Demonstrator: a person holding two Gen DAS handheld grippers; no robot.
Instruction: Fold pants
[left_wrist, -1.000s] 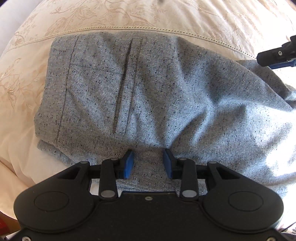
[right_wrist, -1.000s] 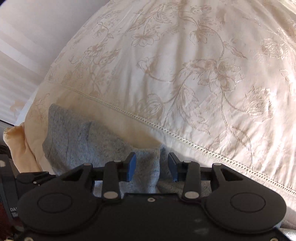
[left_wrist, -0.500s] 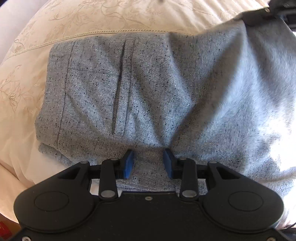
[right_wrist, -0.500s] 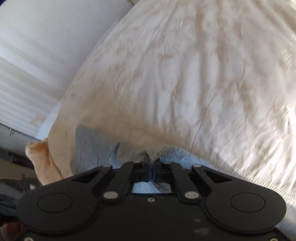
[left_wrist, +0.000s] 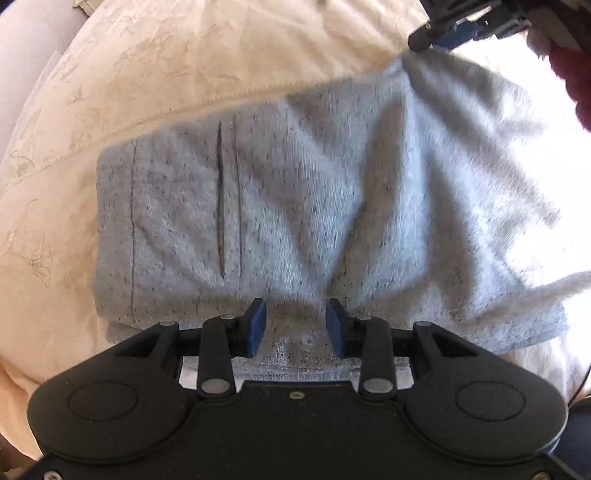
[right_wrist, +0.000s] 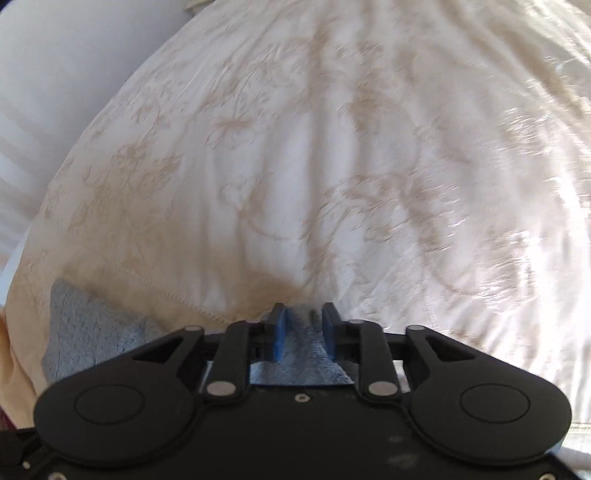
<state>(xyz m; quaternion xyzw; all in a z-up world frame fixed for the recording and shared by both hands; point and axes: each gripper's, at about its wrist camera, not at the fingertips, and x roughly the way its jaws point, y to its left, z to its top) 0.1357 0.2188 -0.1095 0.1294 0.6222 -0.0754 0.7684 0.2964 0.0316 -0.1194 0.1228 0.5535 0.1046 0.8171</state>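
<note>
The grey speckled pants (left_wrist: 295, 206) lie folded on a cream bedspread (left_wrist: 155, 74) with a woven floral pattern, their welt pocket slit ahead and to the left of the left gripper's fingers.

The left gripper (left_wrist: 294, 325) points steeply down over the near edge of the pants. Its blue fingers (left_wrist: 255, 325) stand about half spread, with a strip of grey cloth lying between and below them; the pads do not press on it, and whether their tips touch the cloth cannot be told from this view.

Far ahead and to the right of those fingers, at the top corner of the left wrist view, the right gripper (left_wrist: 436, 31) is at a raised corner of the pants, and the fabric slopes up toward it in blurred folds. A dark red knitted sleeve (left_wrist: 572, 70) shows beside it.

In the right wrist view the right gripper (right_wrist: 303, 330) has a bunched ridge of the grey cloth running up between its blue fingers (right_wrist: 279, 332). The fingers are narrowly parted and opening, though the cloth fills the gap and is touching both pads. More of the pants shows low and to the left of these fingers, and the bedspread (right_wrist: 332, 147) fills everything ahead of them.
</note>
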